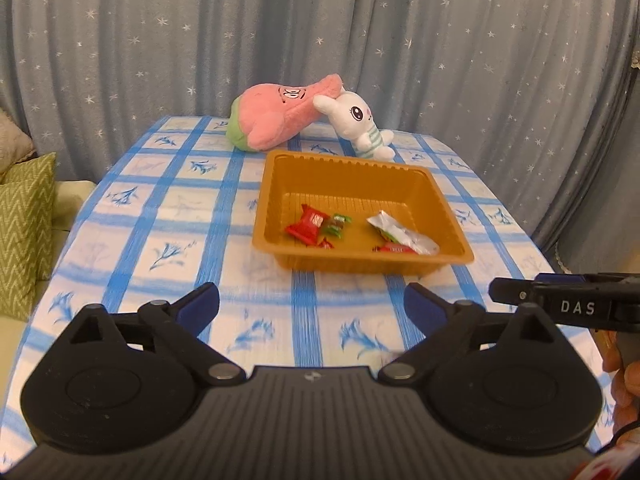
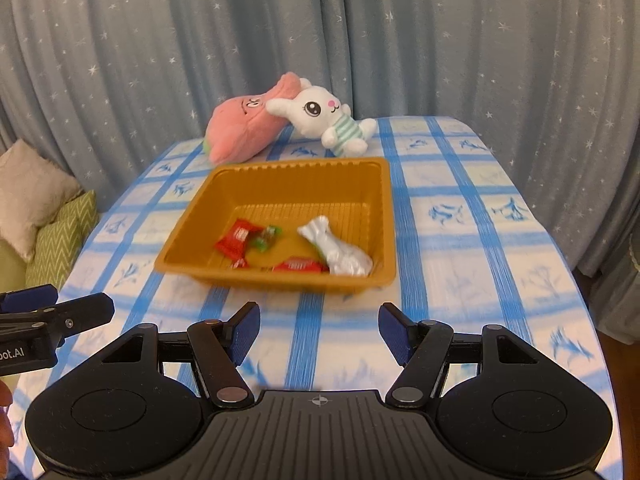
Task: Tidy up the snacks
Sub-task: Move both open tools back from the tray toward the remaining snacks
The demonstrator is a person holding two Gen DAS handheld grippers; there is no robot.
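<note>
Snacks all in the tray [image 1: 448, 216] now, none visible on the bare table [image 1: 168, 216]: red packet [image 1: 310, 222], green sweet [image 1: 337, 225], silver pouch [image 1: 402, 234], a second red packet [image 1: 394, 249] partly under the pouch, a red scrap [image 1: 326, 244] at the near wall. Tray near table centre, plush toys [image 1: 280, 114] just behind it. Left hand-held gripper [image 1: 312, 306] spread wide, nothing between the blue pads, poised over the cloth short of the tray. Right hand-held gripper [image 2: 318, 330] about half open, likewise empty, also short of the tray, close beside the left. Probably light, all of them; crinkly film, slippery, likely to slide or flutter if nudged. Silver pouch soft and puffy, best pinched at a crimped end seal. Red packets flat and thin, best taken across the short edge or by a twisted tail. Green sweet small, hard inside by the look, best caught by its wrapper wing. Tray thin, stiff-ribbed plastic, light enough to skid on the cloth; rim the place to grip. Task judged close to done.
</note>
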